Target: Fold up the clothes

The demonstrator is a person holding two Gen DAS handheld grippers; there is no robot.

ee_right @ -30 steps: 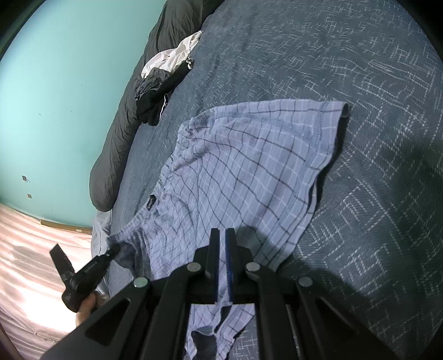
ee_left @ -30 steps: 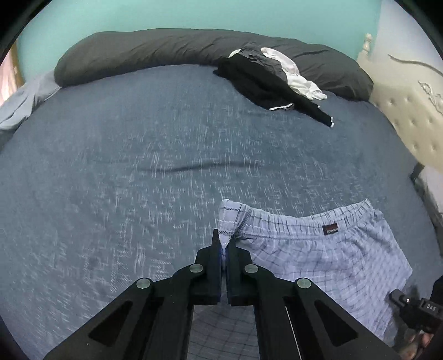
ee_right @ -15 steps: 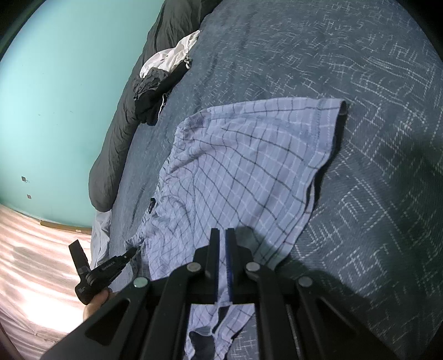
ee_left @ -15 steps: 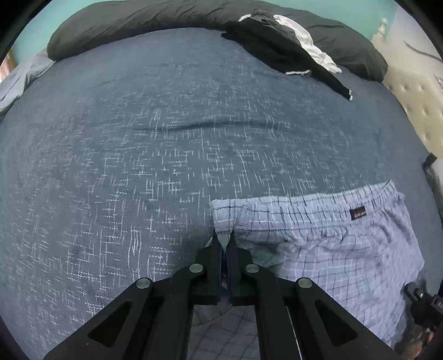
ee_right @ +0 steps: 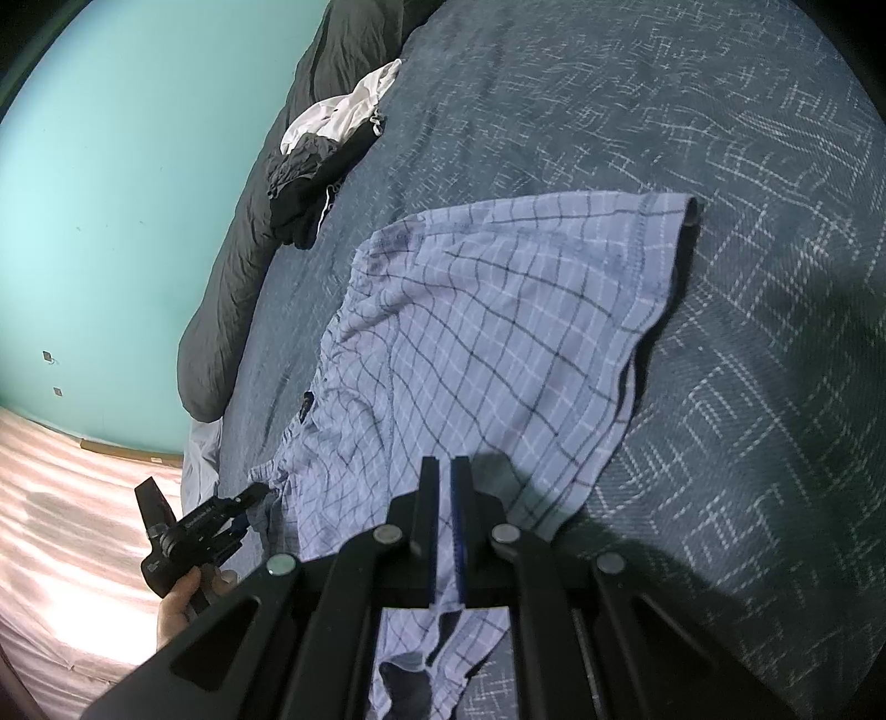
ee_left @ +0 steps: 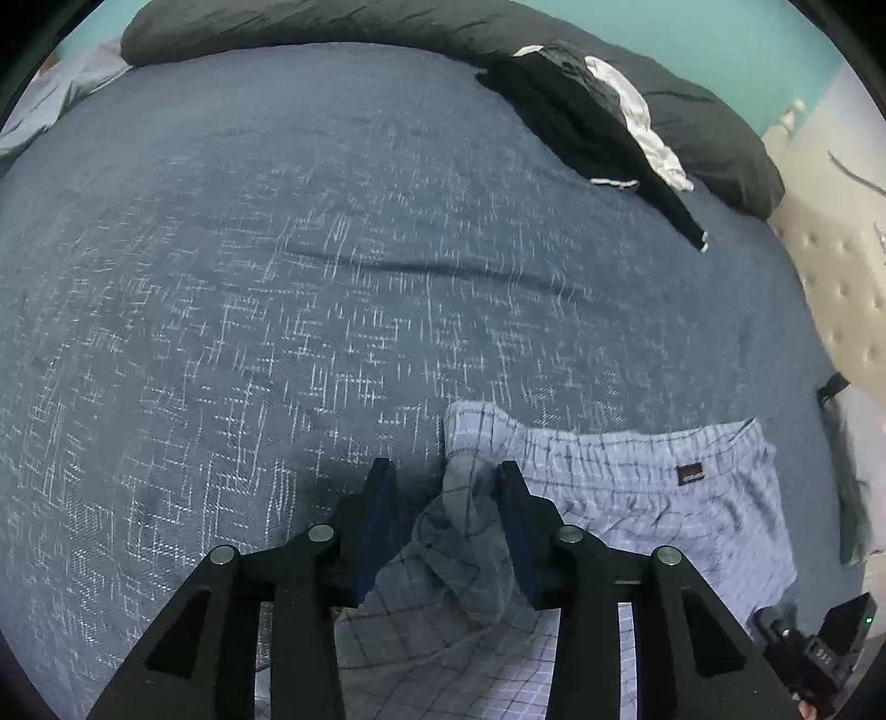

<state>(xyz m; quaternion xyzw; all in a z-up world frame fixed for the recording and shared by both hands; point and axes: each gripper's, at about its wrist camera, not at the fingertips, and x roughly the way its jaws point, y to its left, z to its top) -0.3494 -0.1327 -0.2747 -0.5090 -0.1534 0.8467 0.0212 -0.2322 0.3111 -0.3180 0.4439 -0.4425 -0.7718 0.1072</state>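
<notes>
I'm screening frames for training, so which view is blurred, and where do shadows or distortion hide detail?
Left wrist view: motion-smeared, bedspread weave streaked, fisheye bulging the bed. Right wrist view: sharper; the right claw throws a dark shadow over the checked boxer shorts hem and bedspread at lower right; floor at left glares pale.

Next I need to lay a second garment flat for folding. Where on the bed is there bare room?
Most of the blue bedspread is bare: the wide stretch between the checked shorts and the dark long pillow. Crowded: the black and white clothes pile against the pillow, and the near edge, where both grippers work.
</notes>
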